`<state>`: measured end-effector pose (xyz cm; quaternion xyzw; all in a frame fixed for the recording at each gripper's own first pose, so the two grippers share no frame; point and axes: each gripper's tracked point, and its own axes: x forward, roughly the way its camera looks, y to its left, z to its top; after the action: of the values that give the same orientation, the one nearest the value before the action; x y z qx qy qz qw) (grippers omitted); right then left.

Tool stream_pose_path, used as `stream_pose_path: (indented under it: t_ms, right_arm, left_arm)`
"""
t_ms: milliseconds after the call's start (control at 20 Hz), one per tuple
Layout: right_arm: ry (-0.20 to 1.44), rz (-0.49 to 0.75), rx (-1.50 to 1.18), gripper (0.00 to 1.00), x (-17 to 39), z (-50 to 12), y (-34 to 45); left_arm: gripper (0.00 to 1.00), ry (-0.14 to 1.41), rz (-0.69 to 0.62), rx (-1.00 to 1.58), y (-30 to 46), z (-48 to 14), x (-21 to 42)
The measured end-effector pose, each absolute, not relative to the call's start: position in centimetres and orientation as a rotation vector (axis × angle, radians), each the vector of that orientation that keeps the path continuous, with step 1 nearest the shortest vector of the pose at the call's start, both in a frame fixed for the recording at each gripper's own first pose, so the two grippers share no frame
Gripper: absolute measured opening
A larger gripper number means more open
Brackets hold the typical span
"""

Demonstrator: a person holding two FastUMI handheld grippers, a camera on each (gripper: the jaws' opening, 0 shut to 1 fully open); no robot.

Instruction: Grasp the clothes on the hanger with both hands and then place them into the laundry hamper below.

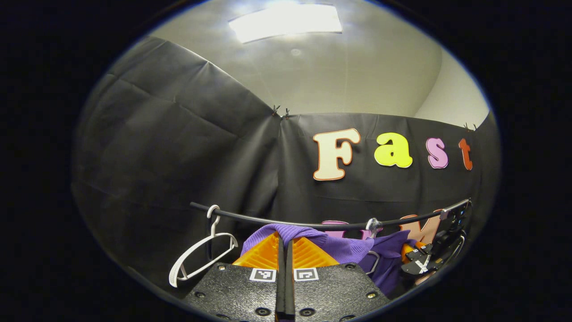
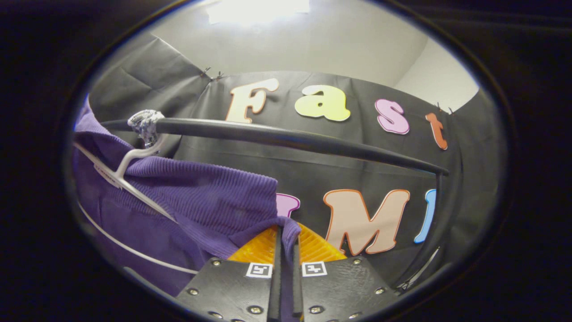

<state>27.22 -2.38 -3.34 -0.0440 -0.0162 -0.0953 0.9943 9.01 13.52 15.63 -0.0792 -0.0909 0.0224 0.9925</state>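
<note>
The left claw (image 1: 284,243) has its two fingers pressed together, with the ribbed purple sweater (image 1: 313,239) lying over their tips; the cloth hides the tips, so whether any of it is caught between them cannot be told from the left gripper view. Just past the tips, the black rail (image 1: 286,220) runs across. To the left of this claw an empty white hanger (image 1: 196,255) hangs from the rail by its hook. To its right, farther off, the sweater's own clear hook (image 1: 373,226) sits on the rail, and beyond it the other gripper shows near the rail's end.

The right claw (image 2: 284,232) is closed on a fold of the purple sweater (image 2: 210,197): in the right gripper view the cloth runs down the narrow gap between its fingers. The rest of the garment spreads up and to this claw's left, draped on its white hanger (image 2: 129,172). The hanger's hook is over the rail (image 2: 290,139), which passes above the claw.
</note>
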Motion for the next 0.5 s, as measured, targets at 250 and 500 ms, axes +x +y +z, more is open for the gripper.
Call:
stream_pose_path:
  t_ms: [250,500]
  right_arm:
    - [-0.035,-0.188,-0.073,0.08,27.4,-3.0,-2.2]
    - [-0.037,-0.173,-0.068,0.07,27.3,-3.0,-1.7]
  left_arm:
    - [0.00,-0.179,0.021,-0.114,14.4,16.4,10.0]
    - [0.00,-0.194,0.002,-0.084,15.4,18.1,10.7]
